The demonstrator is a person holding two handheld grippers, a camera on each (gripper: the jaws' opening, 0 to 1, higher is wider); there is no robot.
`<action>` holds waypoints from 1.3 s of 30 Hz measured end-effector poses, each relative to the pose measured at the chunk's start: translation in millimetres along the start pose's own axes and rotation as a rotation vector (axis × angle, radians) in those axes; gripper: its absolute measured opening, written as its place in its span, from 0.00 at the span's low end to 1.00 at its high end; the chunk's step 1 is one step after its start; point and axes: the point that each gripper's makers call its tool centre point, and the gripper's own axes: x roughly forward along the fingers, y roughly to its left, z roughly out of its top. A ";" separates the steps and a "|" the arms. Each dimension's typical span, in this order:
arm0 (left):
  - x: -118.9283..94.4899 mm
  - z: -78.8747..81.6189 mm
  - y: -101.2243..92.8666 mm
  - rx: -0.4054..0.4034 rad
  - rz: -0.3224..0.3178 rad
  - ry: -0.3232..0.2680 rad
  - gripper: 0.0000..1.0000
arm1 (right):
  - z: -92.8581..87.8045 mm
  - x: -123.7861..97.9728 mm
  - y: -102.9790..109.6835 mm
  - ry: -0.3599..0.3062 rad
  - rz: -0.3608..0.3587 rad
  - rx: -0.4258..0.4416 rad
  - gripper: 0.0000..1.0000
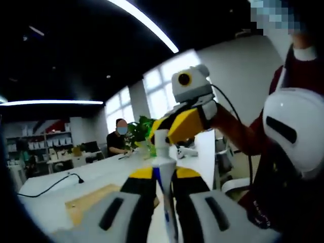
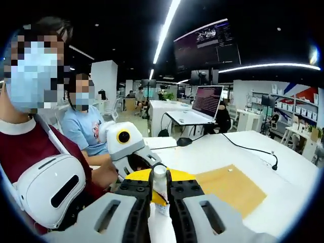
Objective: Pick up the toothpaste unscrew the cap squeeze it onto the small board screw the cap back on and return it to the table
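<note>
A white toothpaste tube (image 1: 166, 200) with blue print stands upright between the jaws of my left gripper (image 1: 163, 174), which is shut on it. Its white cap (image 1: 161, 139) points up. My right gripper (image 1: 171, 129), with yellow and black fingers, comes in from the right and closes around that cap. In the right gripper view the cap (image 2: 160, 174) sits pinched at the tips of my right gripper (image 2: 160, 178), with a bit of the tube (image 2: 161, 205) below it. The small brown board (image 1: 86, 205) (image 2: 230, 188) lies flat on the white table (image 1: 101, 174), beside and below the tube.
A black cable (image 1: 53, 186) (image 2: 250, 150) runs across the table beyond the board. A person in a blue shirt (image 2: 83, 129) sits close by, another person (image 1: 119, 139) at a far desk. A maroon sleeve (image 1: 238, 134) holds the right gripper. A monitor (image 2: 206, 101) stands behind.
</note>
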 end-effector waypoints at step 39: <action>0.1 1.5 -2.1 -0.082 -0.058 -0.050 0.12 | -5.5 4.6 3.9 -0.014 0.055 0.073 0.09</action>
